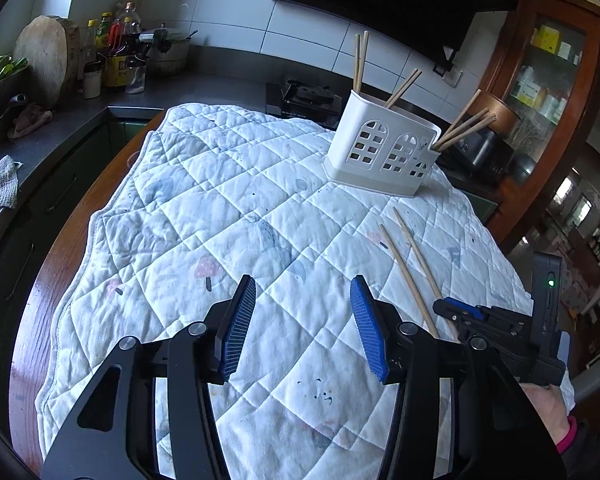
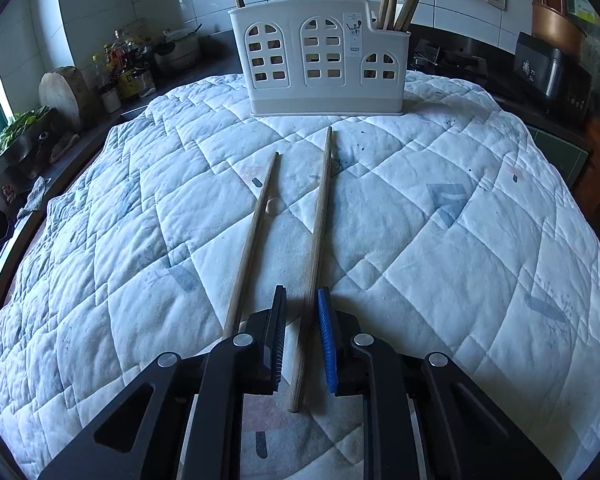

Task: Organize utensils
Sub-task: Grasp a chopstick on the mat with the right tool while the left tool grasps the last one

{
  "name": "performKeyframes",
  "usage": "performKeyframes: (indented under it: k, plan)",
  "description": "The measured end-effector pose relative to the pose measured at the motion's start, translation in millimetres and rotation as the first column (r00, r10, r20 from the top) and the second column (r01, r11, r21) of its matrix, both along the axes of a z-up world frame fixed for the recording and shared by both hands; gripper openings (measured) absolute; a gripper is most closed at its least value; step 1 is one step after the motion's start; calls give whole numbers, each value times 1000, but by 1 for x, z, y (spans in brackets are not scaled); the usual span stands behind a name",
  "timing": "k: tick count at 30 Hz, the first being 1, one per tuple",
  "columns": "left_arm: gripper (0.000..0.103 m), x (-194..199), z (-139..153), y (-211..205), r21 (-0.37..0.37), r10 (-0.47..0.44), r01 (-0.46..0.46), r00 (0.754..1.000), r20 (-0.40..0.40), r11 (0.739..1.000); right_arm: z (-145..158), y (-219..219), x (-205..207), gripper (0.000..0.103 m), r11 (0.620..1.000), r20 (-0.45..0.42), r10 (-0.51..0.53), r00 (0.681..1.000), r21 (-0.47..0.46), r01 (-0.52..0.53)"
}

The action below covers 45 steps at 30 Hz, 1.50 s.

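A white utensil holder (image 2: 324,56) (image 1: 380,152) stands at the far side of the quilted cloth (image 2: 460,240), with several chopsticks upright in it. Two loose wooden chopsticks lie on the cloth. The right one (image 2: 322,200) (image 1: 418,256) runs between the jaws of my right gripper (image 2: 302,292) (image 1: 448,308). It rests against the blue pad, and a narrow gap shows on the black pad's side. The left chopstick (image 2: 256,216) (image 1: 400,264) lies just outside the jaws. My left gripper (image 1: 302,284) hovers open over bare cloth, left of the chopsticks.
The cloth covers a round wooden table (image 1: 36,320). Behind runs a dark counter with bottles (image 1: 116,48), a chopping block (image 1: 44,56), a pot (image 1: 168,48) and a stove (image 1: 308,96). A wooden glass cabinet (image 1: 548,80) stands at the right. A person's hand (image 1: 548,412) holds the right gripper.
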<state>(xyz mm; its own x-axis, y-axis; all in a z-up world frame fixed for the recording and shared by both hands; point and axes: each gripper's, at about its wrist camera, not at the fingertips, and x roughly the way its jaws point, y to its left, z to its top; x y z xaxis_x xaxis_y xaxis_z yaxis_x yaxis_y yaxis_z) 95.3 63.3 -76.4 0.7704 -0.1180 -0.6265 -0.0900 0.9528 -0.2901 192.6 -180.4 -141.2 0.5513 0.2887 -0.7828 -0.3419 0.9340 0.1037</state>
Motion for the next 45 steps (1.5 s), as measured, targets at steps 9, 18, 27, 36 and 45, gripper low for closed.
performKeyframes:
  k: [9, 18, 27, 36, 45]
  plan:
    - [50, -1, -4, -19, 0, -45, 45, 999, -14, 999, 3, -6, -1, 7, 1000, 14, -23, 1000, -5, 23]
    - [50, 1, -15, -62, -20, -139, 138, 989, -49, 990, 37, -30, -22, 7, 999, 112, -46, 993, 35, 42]
    - [48, 12, -39, -116, -64, -238, 232, 965, -111, 971, 88, -56, -50, 7, 993, 251, -73, 965, 113, 46]
    - [33, 32, -54, -154, -46, -242, 238, 959, -148, 970, 103, -66, -63, 7, 990, 295, -72, 953, 138, 32]
    - [28, 49, -67, -164, -30, -191, 189, 965, -181, 982, 104, -73, -64, 7, 988, 297, -77, 952, 150, 34]
